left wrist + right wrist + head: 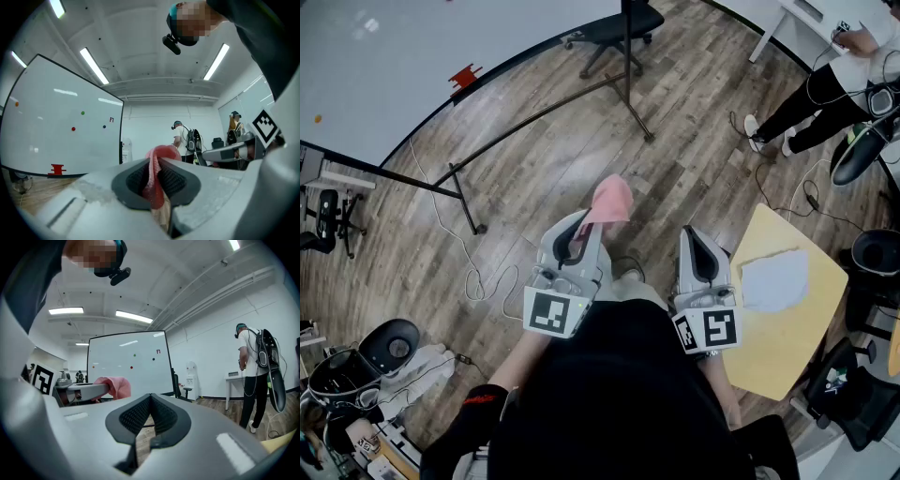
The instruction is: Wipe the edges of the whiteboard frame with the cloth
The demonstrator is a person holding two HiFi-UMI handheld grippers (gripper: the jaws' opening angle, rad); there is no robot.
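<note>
The whiteboard [384, 56] stands on a black wheeled frame [534, 117] at the upper left of the head view; it also shows in the left gripper view [61, 122] and the right gripper view [131, 362]. My left gripper [581, 225] is shut on a pink cloth [610, 200], which bunches out past its tips [157, 176]. The cloth [112, 386] shows beside the left gripper in the right gripper view. My right gripper [698, 246] is shut with nothing between its pads [150, 416]. Both grippers are held close to my body, well back from the board.
A yellow table [787, 300] with a white cloth [775, 278] is at my right. Office chairs [614, 33] stand behind the board and at the right edge [862, 150]. Cables [478, 277] trail on the wood floor. A person [825, 84] stands at the upper right.
</note>
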